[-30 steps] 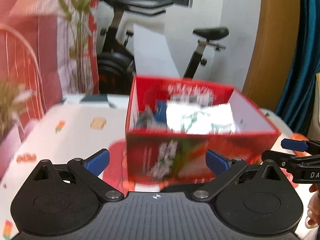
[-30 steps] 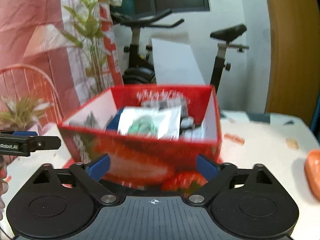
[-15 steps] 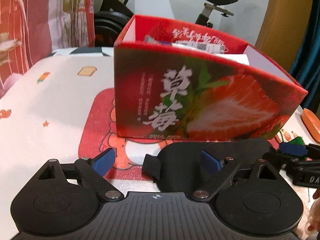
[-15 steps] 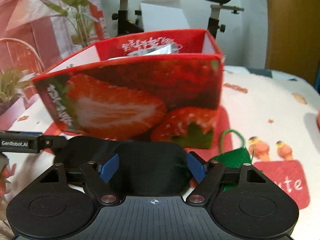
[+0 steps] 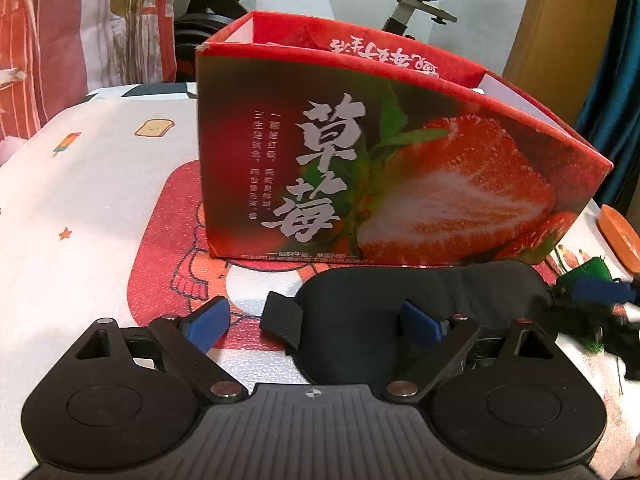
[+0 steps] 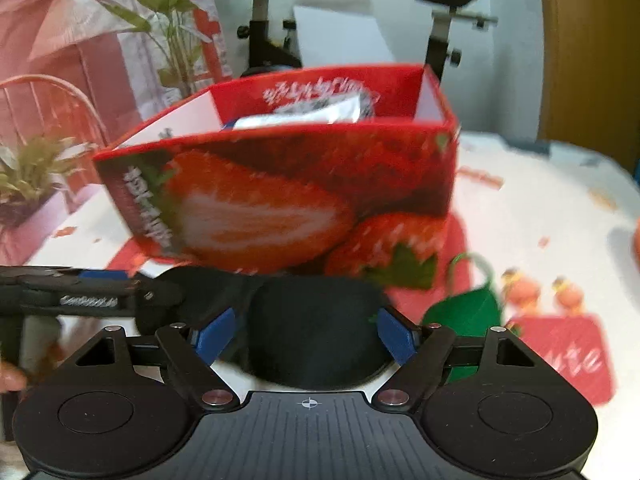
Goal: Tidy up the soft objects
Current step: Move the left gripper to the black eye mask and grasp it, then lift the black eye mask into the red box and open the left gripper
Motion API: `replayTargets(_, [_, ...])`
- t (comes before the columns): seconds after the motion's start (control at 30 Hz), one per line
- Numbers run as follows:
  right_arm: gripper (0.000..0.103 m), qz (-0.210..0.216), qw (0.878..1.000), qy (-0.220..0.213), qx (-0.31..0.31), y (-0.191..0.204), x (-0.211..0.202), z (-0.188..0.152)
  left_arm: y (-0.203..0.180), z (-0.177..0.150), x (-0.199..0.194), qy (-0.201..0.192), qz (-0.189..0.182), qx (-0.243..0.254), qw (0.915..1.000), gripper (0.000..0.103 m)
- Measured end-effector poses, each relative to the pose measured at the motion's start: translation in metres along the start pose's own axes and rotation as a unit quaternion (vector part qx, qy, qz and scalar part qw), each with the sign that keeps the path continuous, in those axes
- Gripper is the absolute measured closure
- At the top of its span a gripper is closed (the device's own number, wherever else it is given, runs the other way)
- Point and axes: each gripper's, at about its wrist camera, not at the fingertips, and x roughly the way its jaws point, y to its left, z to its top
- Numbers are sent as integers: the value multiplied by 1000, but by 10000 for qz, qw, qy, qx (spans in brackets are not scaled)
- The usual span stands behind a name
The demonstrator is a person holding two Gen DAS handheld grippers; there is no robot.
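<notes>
A black sleep mask (image 5: 460,292) lies flat on the table, in front of a red strawberry-print box (image 5: 400,168). My left gripper (image 5: 314,320) hangs low over its left end. It is open, with the strap tab and the mask's left lobe between the fingers. My right gripper (image 6: 306,332) is open around the right lobe of the mask (image 6: 316,320), its blue pads beside the lobe's edges. The box (image 6: 280,200) holds a white packet (image 6: 304,116). A small green felt bag (image 6: 468,312) lies just right of the mask.
An orange dish (image 5: 620,236) sits at the table's right edge. A potted plant (image 6: 28,176) stands at the left, with an exercise bike (image 6: 440,32) behind the table. The patterned tablecloth (image 5: 80,200) lies bare to the left of the box.
Both grippers have sunk from above the box's opening to table level, and the black mask has come between their fingers. Both pairs of jaws have narrowed a little.
</notes>
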Motion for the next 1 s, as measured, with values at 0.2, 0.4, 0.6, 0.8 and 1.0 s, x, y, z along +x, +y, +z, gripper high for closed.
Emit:
replayTargets(0.2, [27, 90, 9984, 415, 379, -7, 12, -10, 3, -2, -3, -18, -25, -111, 9999, 9])
replayTargets(0.4, [21, -173, 9964, 453, 696, -28, 26, -7, -6, -1, 2, -40, -92, 70, 9999, 9])
replayTargets(0.6, [40, 9, 9977, 446, 503, -14, 32, -7, -10, -3, 1, -104, -284, 71, 9995, 19])
replayTargets(0.8, [60, 195, 9965, 398, 709, -18, 27, -1, -5, -4, -3, -149, -126, -23, 9998, 50])
replayTargets(1.0, [87, 391, 9969, 186, 663, -16, 12, 3, -4, -3, -16, -228, -221, -129, 9994, 80])
